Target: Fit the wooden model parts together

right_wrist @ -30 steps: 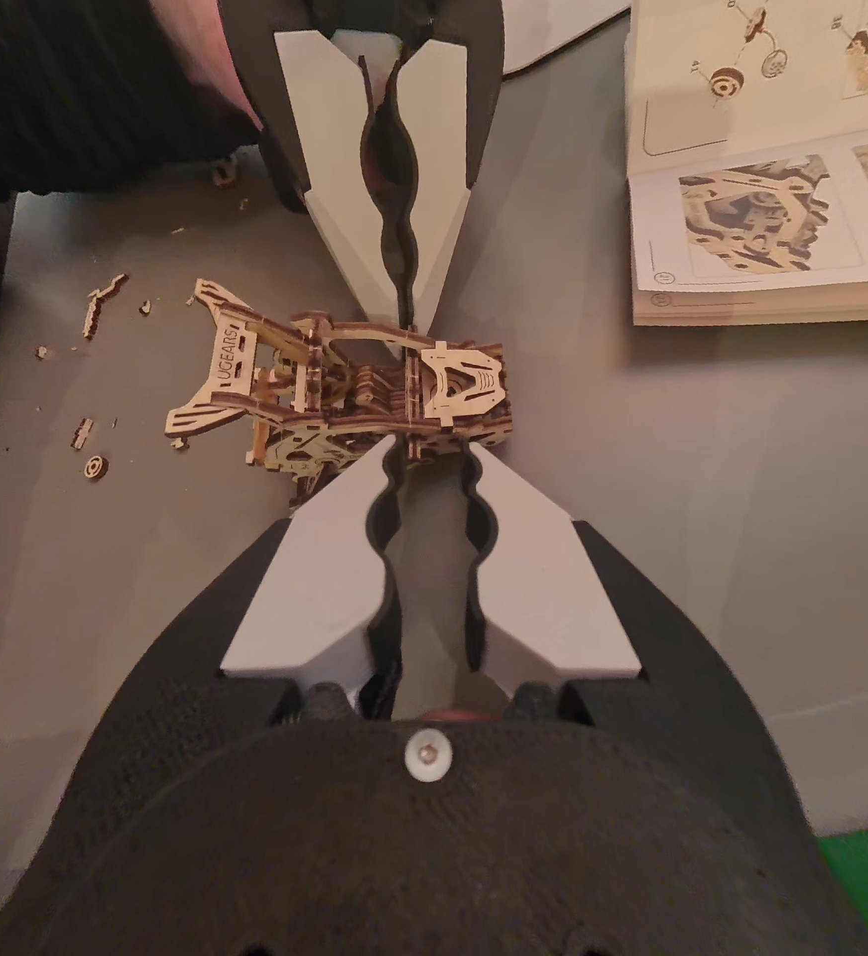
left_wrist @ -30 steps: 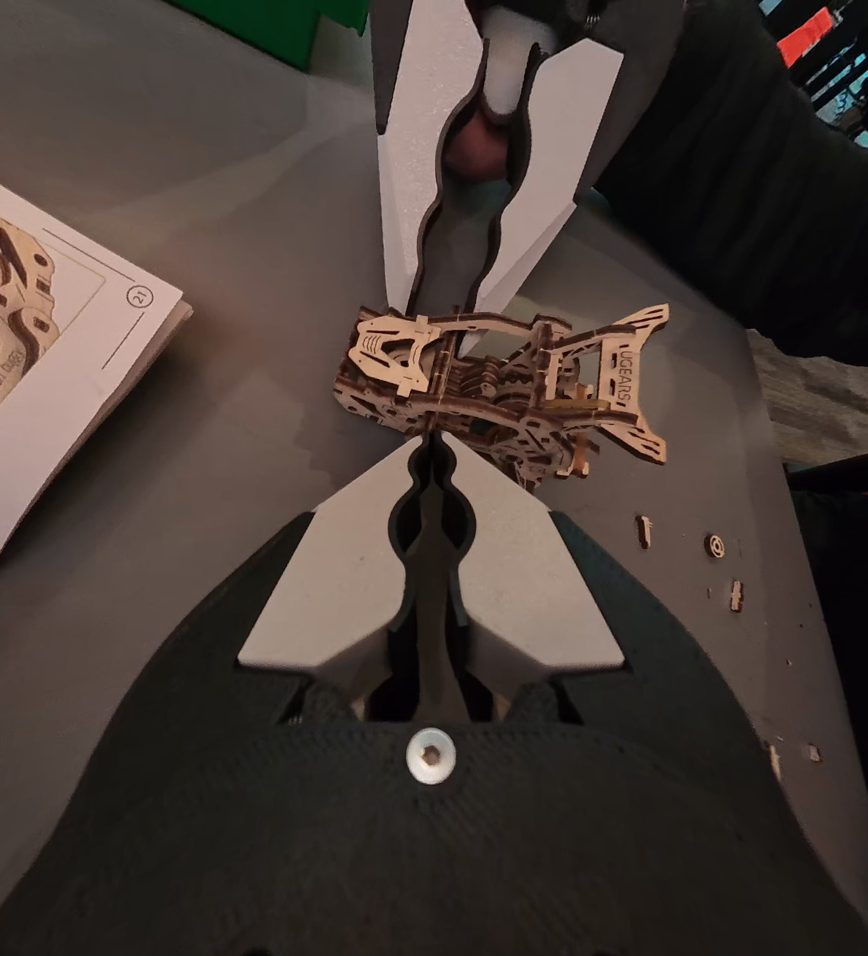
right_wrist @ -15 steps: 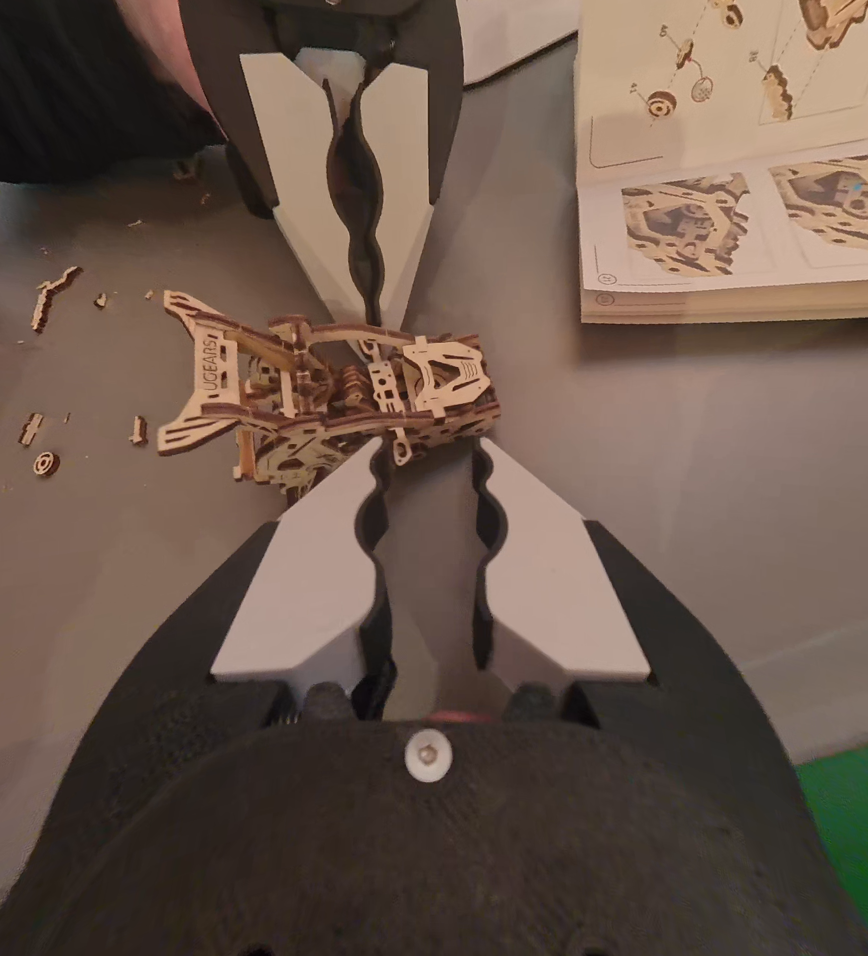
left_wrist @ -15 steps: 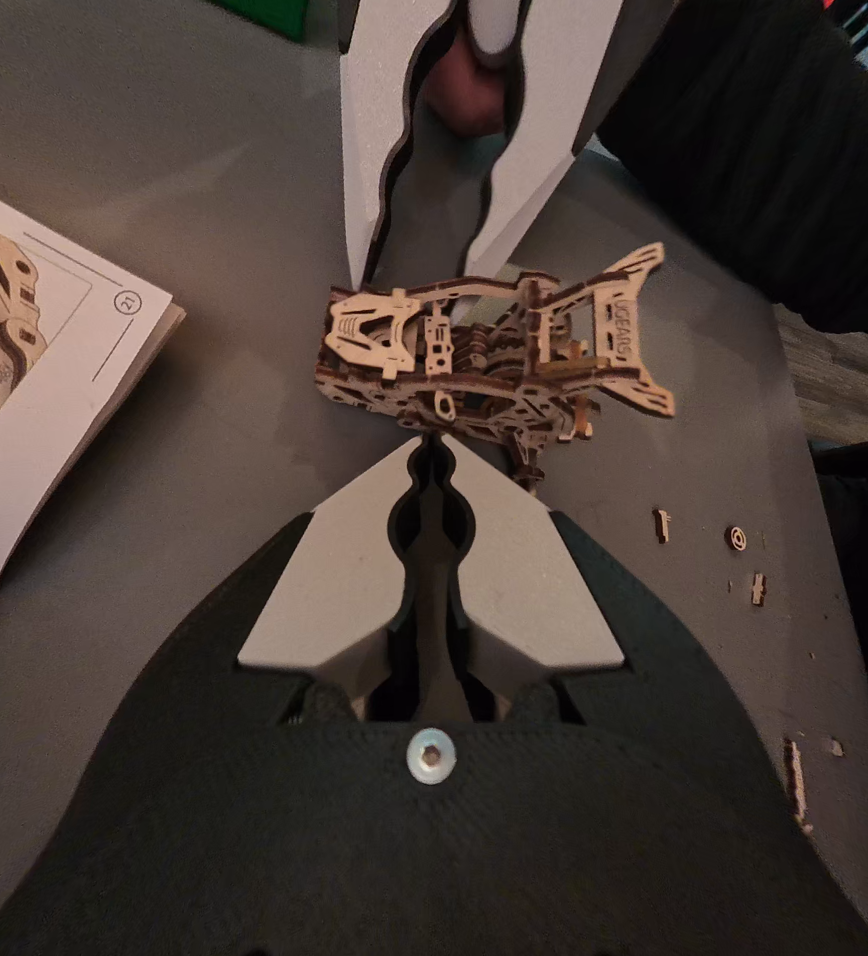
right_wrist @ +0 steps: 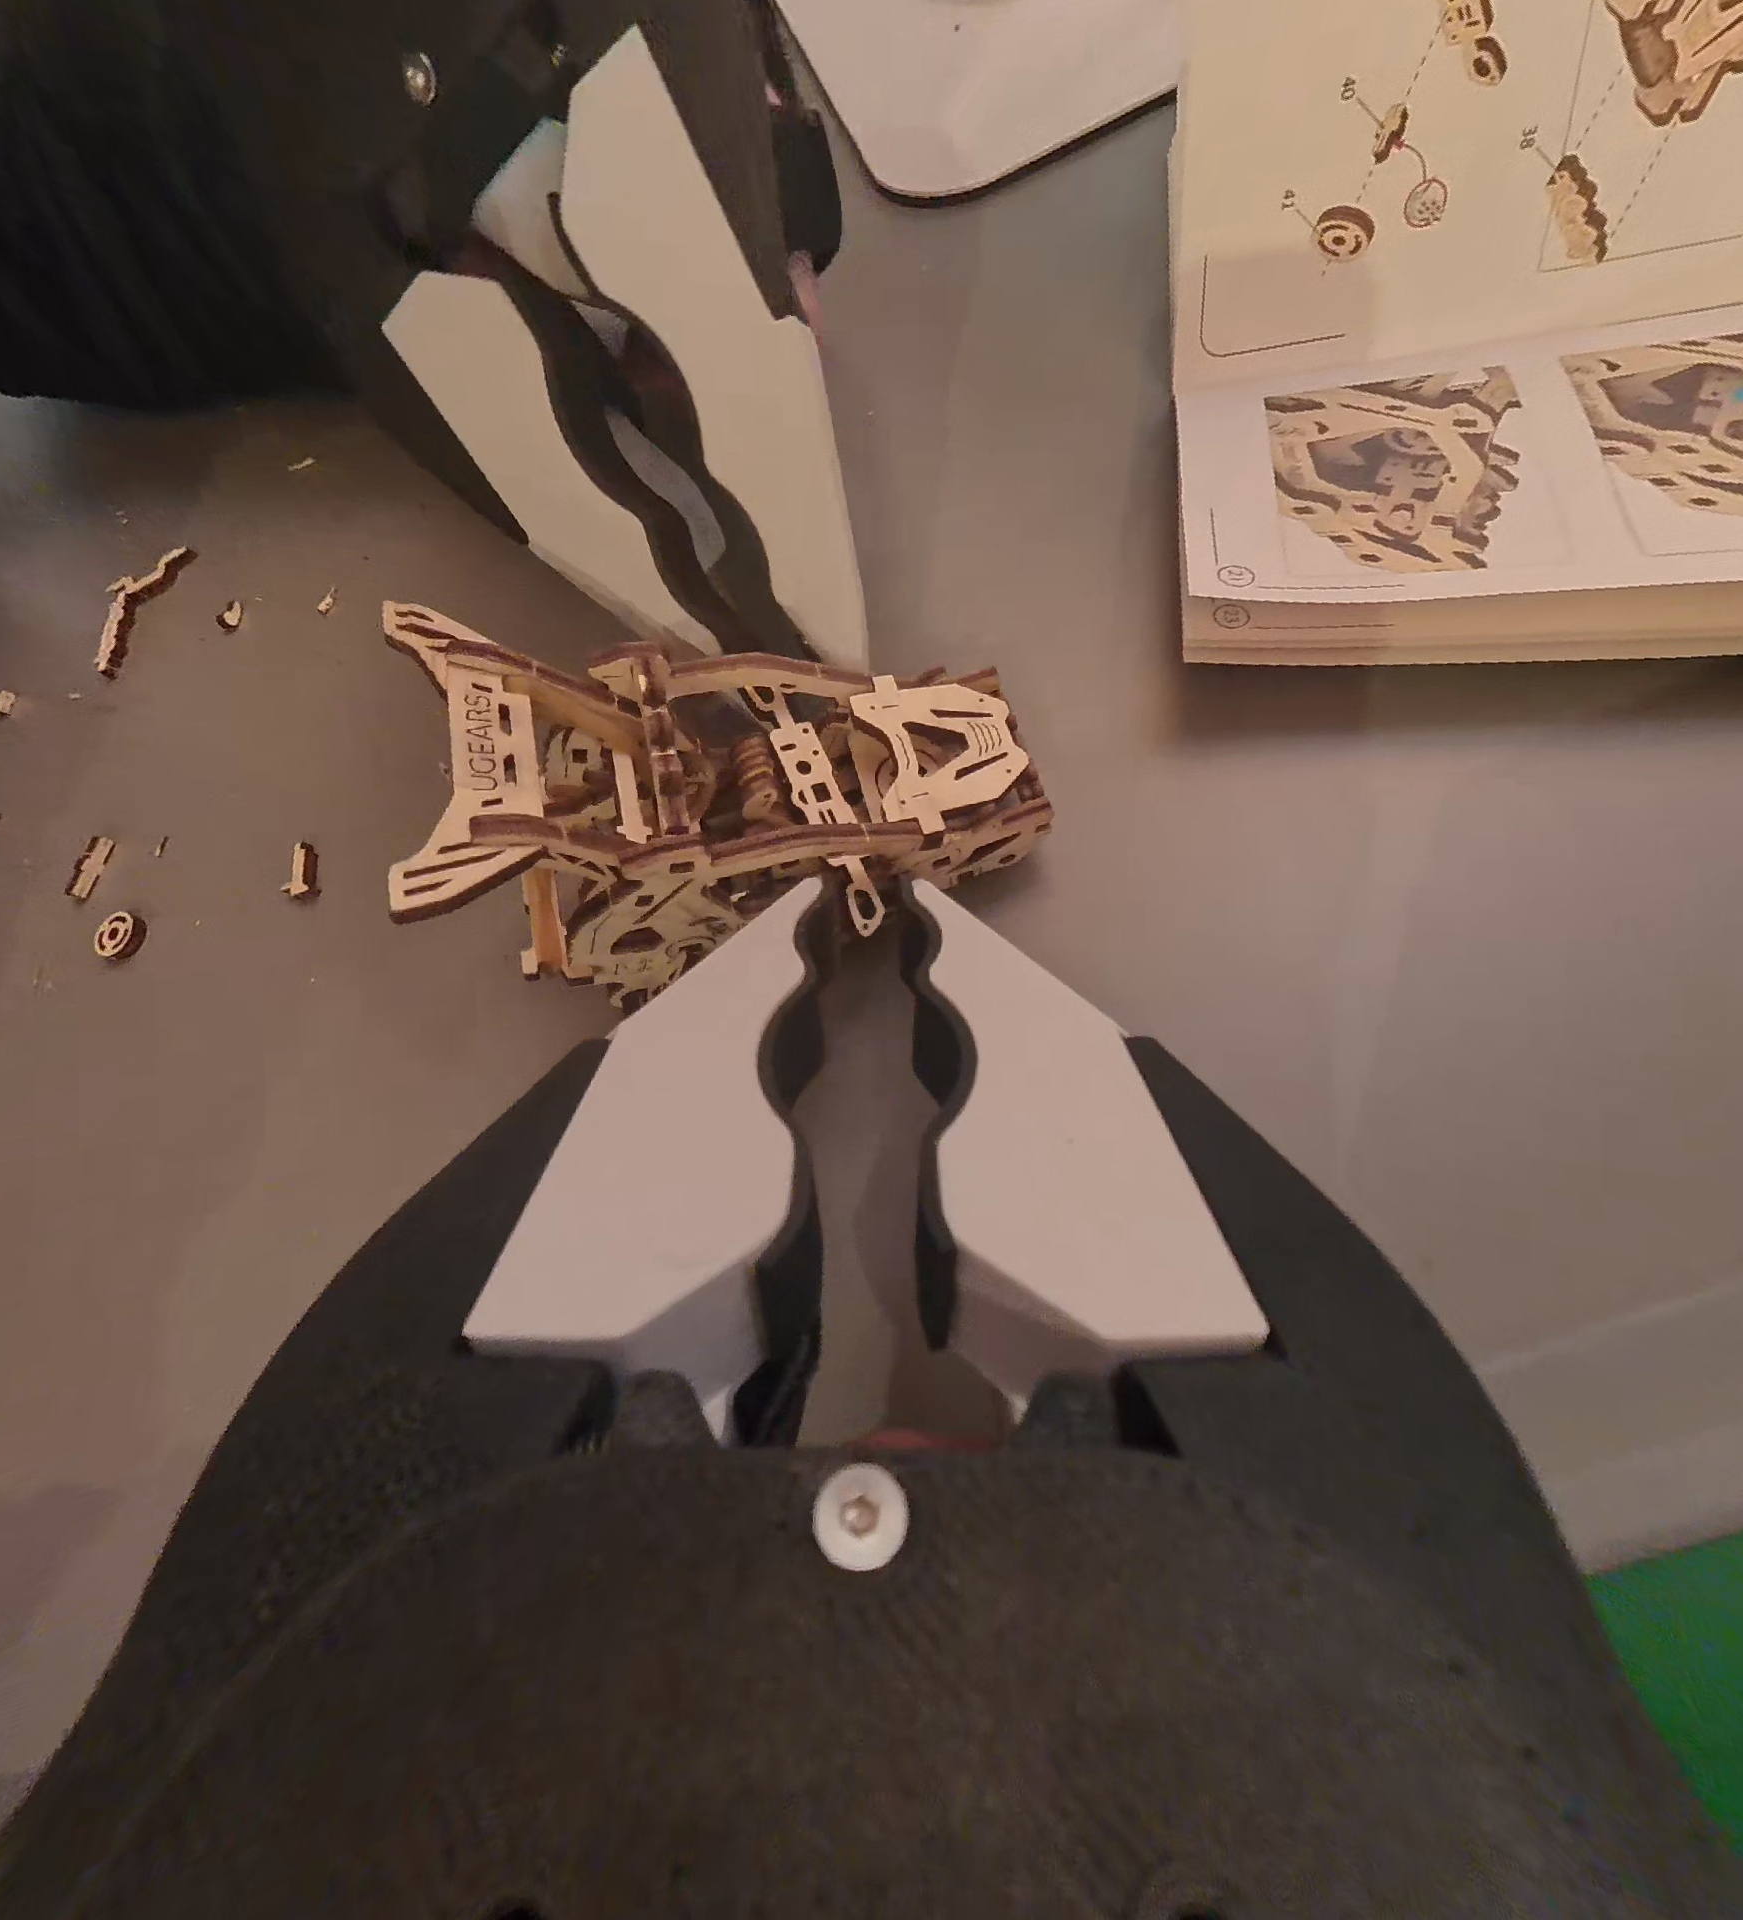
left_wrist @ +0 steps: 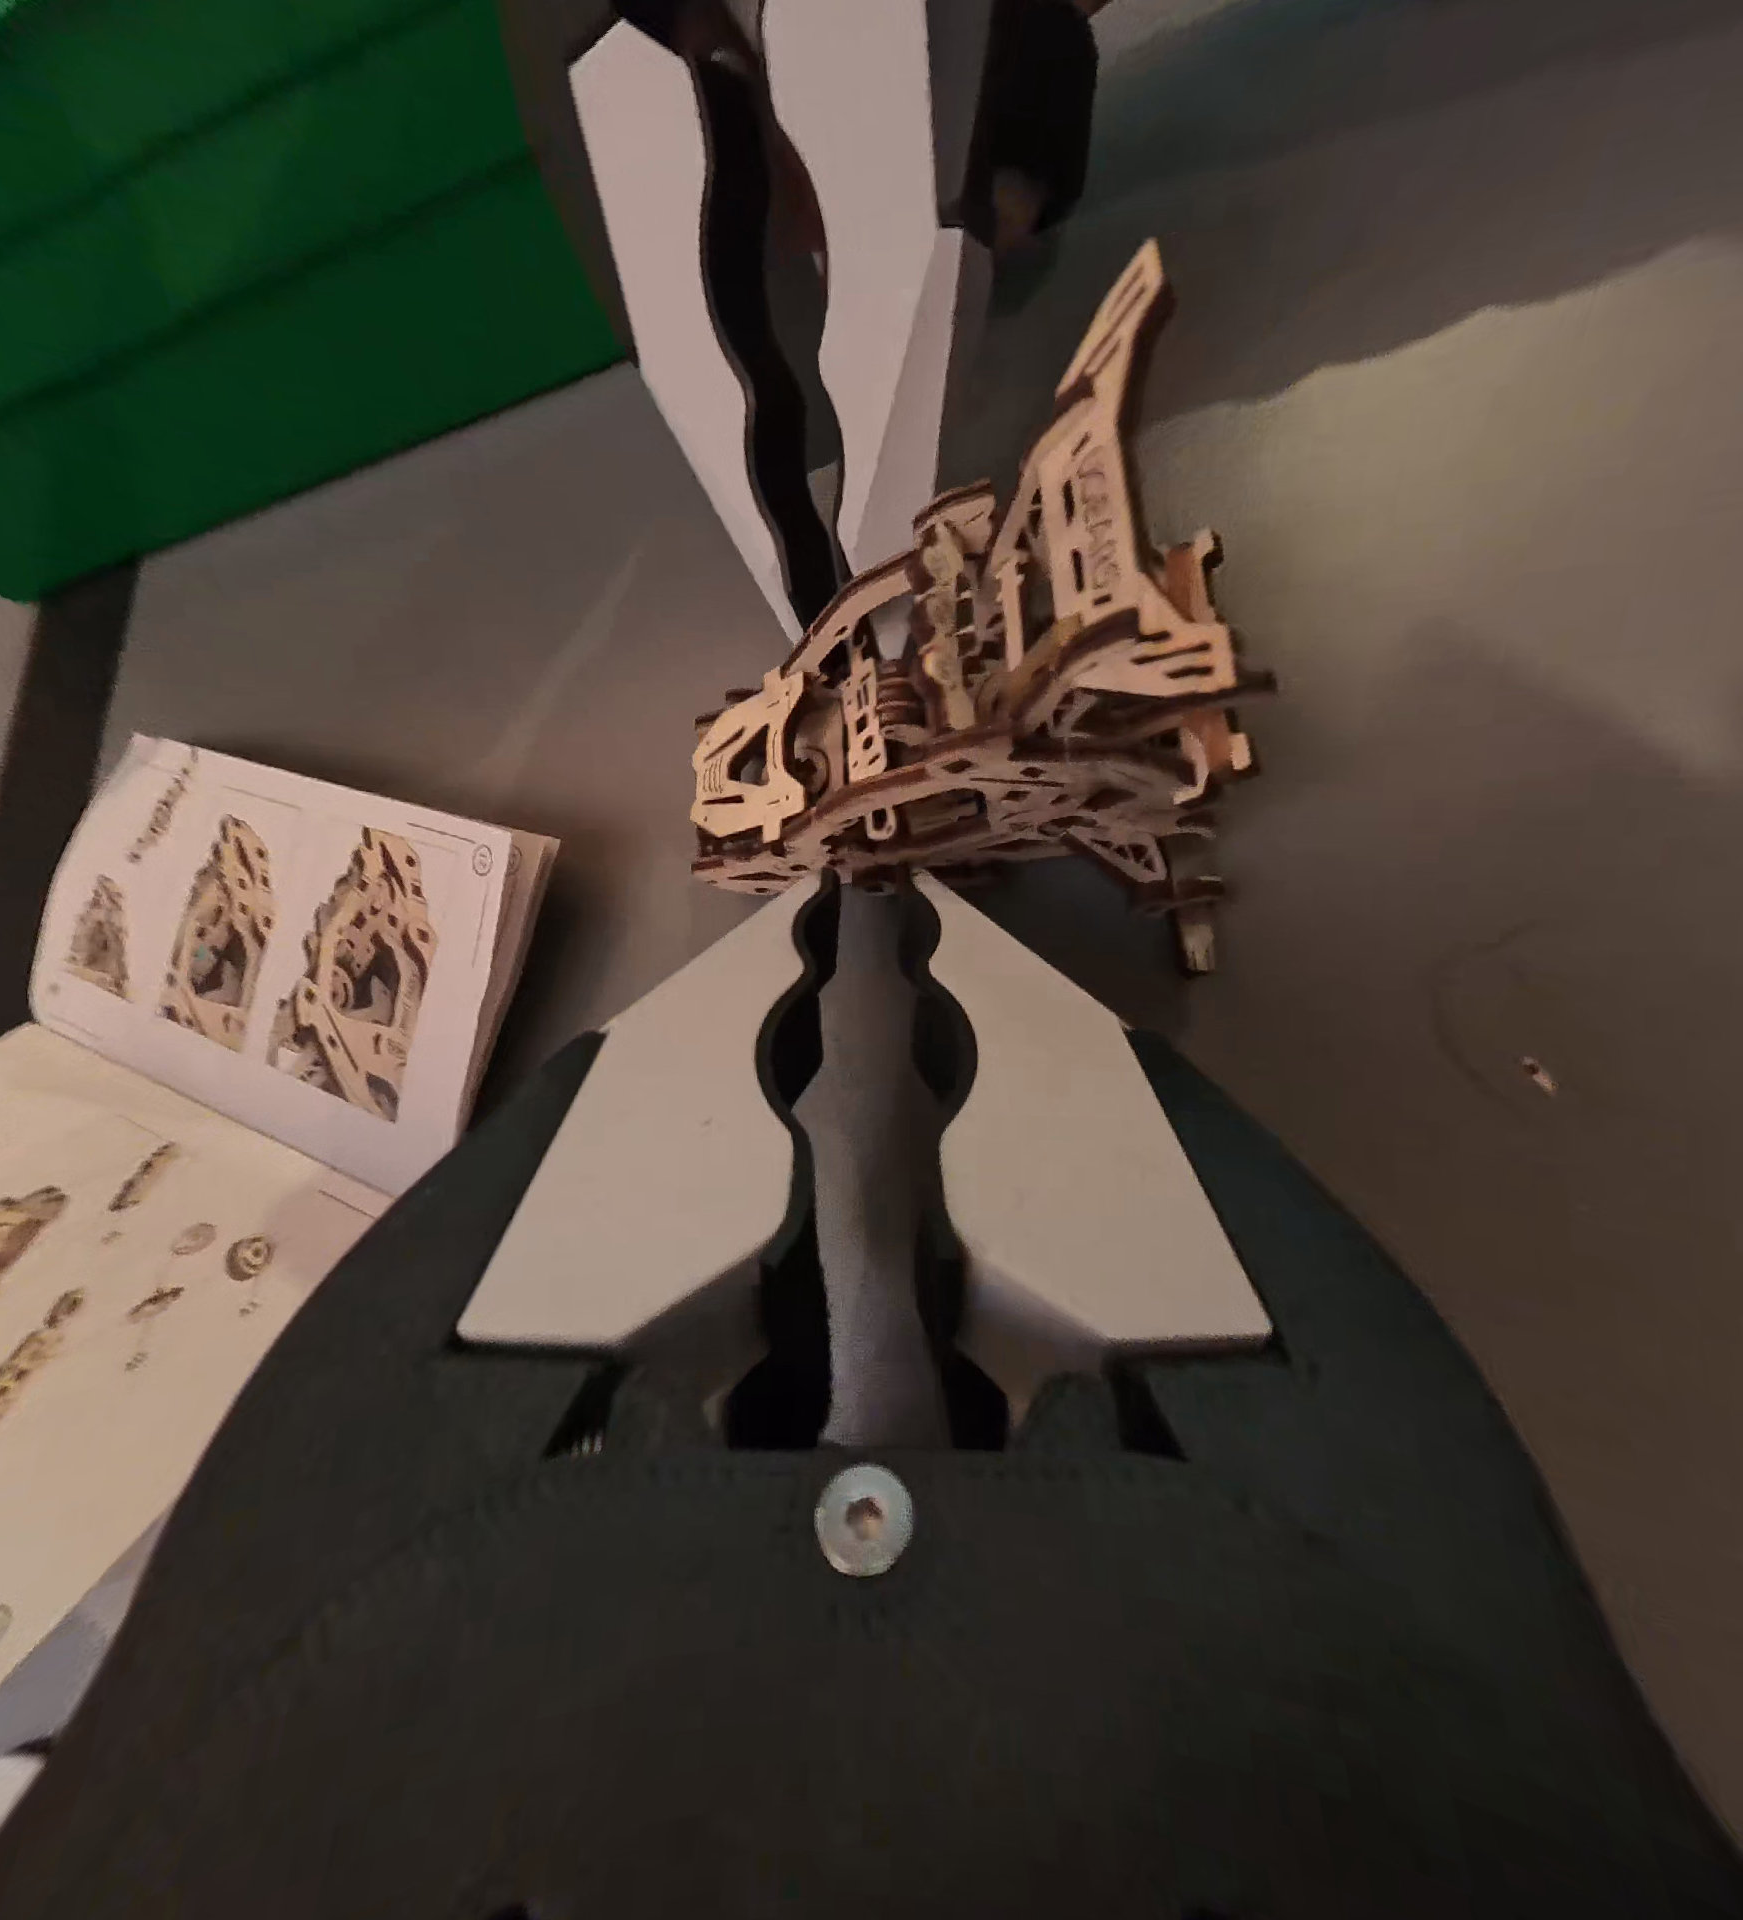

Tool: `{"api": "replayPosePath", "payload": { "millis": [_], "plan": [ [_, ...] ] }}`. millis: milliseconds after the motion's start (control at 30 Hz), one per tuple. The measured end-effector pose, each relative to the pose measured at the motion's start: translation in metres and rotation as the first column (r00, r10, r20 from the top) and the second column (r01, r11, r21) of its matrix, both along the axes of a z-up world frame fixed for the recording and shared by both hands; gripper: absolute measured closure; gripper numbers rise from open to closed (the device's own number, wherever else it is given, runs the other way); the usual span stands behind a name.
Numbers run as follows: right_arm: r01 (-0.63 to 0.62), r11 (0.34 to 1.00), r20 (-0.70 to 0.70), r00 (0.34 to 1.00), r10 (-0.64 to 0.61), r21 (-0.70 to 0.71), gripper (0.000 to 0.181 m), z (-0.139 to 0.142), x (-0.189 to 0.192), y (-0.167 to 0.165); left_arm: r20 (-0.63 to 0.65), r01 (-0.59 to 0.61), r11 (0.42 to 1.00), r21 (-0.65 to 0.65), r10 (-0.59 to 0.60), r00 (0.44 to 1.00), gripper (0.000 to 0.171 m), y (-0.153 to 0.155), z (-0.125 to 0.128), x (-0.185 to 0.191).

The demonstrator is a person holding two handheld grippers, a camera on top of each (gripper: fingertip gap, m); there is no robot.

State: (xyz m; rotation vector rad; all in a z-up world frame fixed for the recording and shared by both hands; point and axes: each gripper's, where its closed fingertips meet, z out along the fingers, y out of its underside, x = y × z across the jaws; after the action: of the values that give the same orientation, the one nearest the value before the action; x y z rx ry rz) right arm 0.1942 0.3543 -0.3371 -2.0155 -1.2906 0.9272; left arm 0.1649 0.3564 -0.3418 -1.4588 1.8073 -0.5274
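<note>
Two claws are closed on the wooden model from opposite sides, above the grey table. It is pinched at the tips by the left claw and right claw.

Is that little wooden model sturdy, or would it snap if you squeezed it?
The wooden model is probably light and fragile: it is thin, lacy cut-out sheets. Its flared end likely bends or snaps first. Wood scraps on the table hint that pieces break off easily.
</note>
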Motion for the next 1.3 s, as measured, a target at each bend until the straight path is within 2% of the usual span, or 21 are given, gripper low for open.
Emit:
{"api": "replayPosePath", "payload": {
  "millis": [200,367,633,767,933,1067,1300],
  "plan": [
    [0.007,1.0,-0.004,1.0,-0.007,-0.003,0.175,0.0,0.0,0.001,0.049,0.057,0.989,0.136,-0.064,0.997,0.163,-0.008,0.01,0.002],
    [0.017,1.0,-0.013,1.0,-0.018,-0.017,0.177,0.001,-0.001,0.0,0.047,0.051,0.981,0.19,-0.061,0.997,0.158,-0.007,0.01,0.0],
    [0.039,0.999,0.045,0.998,-0.04,0.013,0.177,0.006,0.002,0.0,0.057,0.045,0.986,0.161,-0.055,0.997,0.157,-0.008,0.009,0.0],
    [0.055,0.998,0.114,0.992,-0.057,0.018,0.177,0.002,0.002,-0.002,0.053,0.054,0.985,0.164,-0.063,0.997,0.171,-0.009,0.007,0.001],
    [0.046,0.998,0.126,0.991,-0.05,0.032,0.177,0.002,0.001,-0.004,0.046,0.025,0.982,0.187,-0.034,0.998,0.171,-0.004,0.007,0.002],
    [0.051,0.997,0.166,0.984,-0.059,0.052,0.177,-0.001,0.002,-0.003,0.045,-0.027,0.984,0.175,0.02,0.999,0.159,0.007,0.007,-0.005],
    [0.059,0.997,0.178,0.982,-0.068,0.055,0.177,0.0,0.0,-0.003,0.027,0.016,0.977,0.214,-0.022,0.999,0.161,-0.002,0.006,0.001]
  ]
}}
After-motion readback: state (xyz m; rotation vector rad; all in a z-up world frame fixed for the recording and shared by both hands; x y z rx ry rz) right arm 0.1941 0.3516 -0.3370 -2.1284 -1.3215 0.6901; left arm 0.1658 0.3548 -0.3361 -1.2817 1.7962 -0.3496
